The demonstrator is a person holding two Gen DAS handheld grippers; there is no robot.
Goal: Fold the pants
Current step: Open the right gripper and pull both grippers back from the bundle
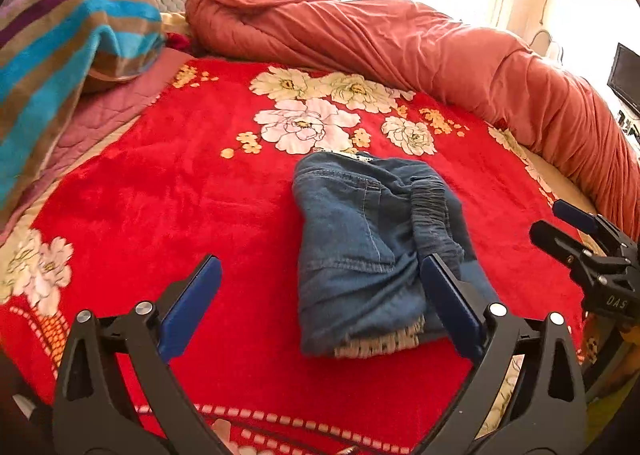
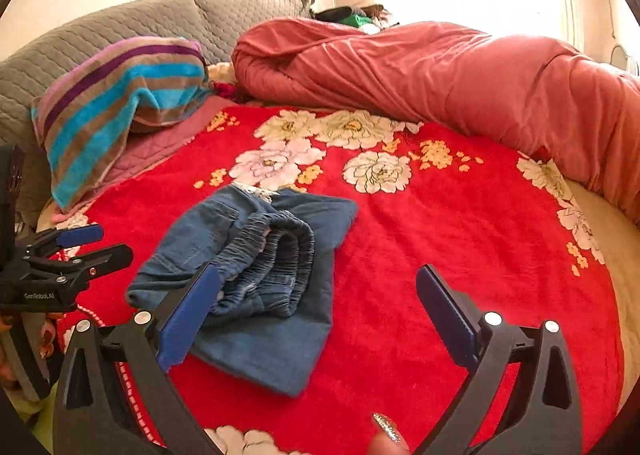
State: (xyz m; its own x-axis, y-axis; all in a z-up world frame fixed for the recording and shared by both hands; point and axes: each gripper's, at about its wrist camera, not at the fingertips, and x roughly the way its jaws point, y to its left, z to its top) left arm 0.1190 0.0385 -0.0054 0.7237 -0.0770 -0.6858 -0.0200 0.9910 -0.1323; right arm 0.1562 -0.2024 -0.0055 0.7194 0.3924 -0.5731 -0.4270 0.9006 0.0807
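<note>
Blue denim pants (image 1: 360,251) lie folded into a compact bundle on the red floral blanket (image 1: 200,183), elastic waistband on top. In the right wrist view the pants (image 2: 256,275) sit left of centre. My left gripper (image 1: 320,275) is open and empty, above the near edge of the bundle, its right finger (image 1: 448,299) in front of the denim. My right gripper (image 2: 318,283) is open and empty, its left finger (image 2: 192,307) over the bundle's near side. Each gripper shows in the other's view: the right gripper (image 1: 560,229) at the far right, the left gripper (image 2: 96,243) at the far left.
A rolled salmon-red duvet (image 1: 400,39) lies along the bed's far and right side. A striped towel (image 1: 68,55) covers a pillow at the far left, before a grey quilted headboard (image 2: 160,19). A dark screen (image 1: 626,75) stands at the far right.
</note>
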